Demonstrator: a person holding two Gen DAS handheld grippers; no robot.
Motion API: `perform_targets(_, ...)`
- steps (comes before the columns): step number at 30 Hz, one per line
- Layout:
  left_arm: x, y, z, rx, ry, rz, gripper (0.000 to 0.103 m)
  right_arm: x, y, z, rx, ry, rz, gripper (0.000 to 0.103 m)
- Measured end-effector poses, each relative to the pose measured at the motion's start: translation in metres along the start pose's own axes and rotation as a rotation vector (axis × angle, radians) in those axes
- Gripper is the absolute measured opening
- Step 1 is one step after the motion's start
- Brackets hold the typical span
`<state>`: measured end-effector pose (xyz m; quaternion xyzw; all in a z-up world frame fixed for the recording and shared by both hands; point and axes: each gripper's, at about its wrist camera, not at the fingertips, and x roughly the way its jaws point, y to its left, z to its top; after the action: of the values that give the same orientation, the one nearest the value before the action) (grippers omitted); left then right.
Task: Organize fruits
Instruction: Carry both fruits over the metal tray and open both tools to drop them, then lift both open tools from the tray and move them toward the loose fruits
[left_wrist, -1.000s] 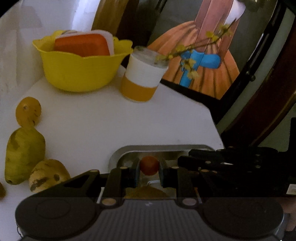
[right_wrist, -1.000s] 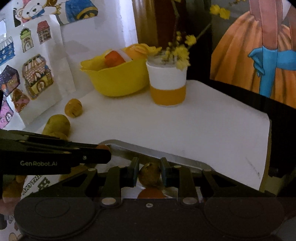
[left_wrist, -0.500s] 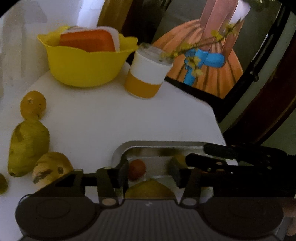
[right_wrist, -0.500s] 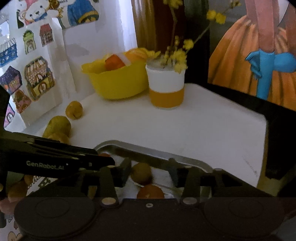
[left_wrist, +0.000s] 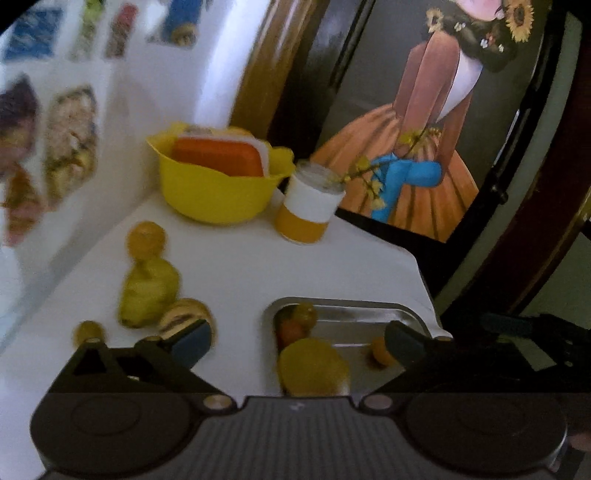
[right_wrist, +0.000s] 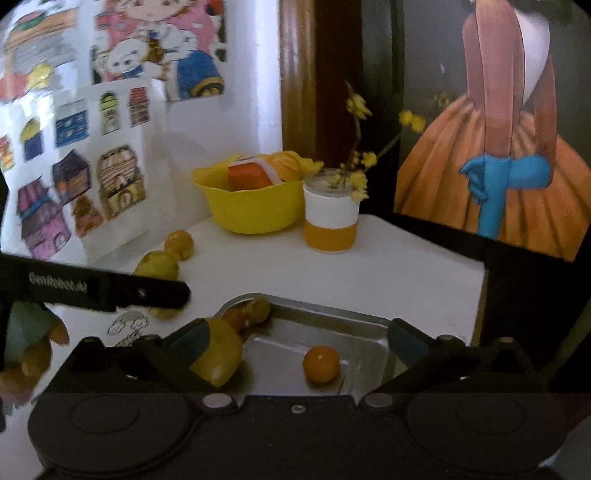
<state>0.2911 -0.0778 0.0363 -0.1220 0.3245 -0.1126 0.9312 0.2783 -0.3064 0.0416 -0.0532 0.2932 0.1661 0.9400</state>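
Your left view is blurred, and the big yellow fruit (right_wrist: 218, 350) hides part of the tray (right_wrist: 332, 317). Both your left tongs (left_wrist: 295, 341) and right tongs (right_wrist: 295, 343) gape wide, holding nothing. Four fruits lie in the tray; others (left_wrist: 147, 291) sit on the table's left.

Open white tabletop (right_wrist: 388, 266) between metal tray (right_wrist: 332, 317) and far yellow bowl (right_wrist: 255, 210) plus cup (right_wrist: 330, 225). Left side cluttered with loose fruit (left_wrist: 147, 291). Tray's right half mostly bare, one small orange fruit (right_wrist: 320, 363) there; left corner packed.
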Motion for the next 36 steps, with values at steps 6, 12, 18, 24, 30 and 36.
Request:
perform_targets(6,-0.049,0.002,-0.024,0.046,-0.017,0.036,0.102,-0.033,0.03,-0.02,-0.028,0.038,-0.04,0.102)
perform_targets(12,-0.086,0.006,-0.051,0.092,-0.001,0.052,0.102,-0.066,0.061,-0.041,-0.094,0.072,-0.045,0.102)
perform_targets(18,-0.111,0.018,-0.079,0.116,0.034,0.062,0.102,-0.092,0.09,-0.066,-0.144,0.094,-0.031,0.102)
perform_targets(24,-0.129,0.031,-0.101,0.149,0.072,0.097,0.102,-0.104,0.115,-0.085,-0.166,0.151,-0.009,0.102)
perform_targets(30,-0.144,0.052,-0.11,0.182,0.115,0.169,0.102,-0.112,0.142,-0.086,-0.181,0.2,0.08,0.102)
perform_targets(36,-0.157,0.081,-0.108,0.166,0.13,0.24,0.102,-0.108,0.169,-0.075,-0.171,0.248,0.21,0.102)
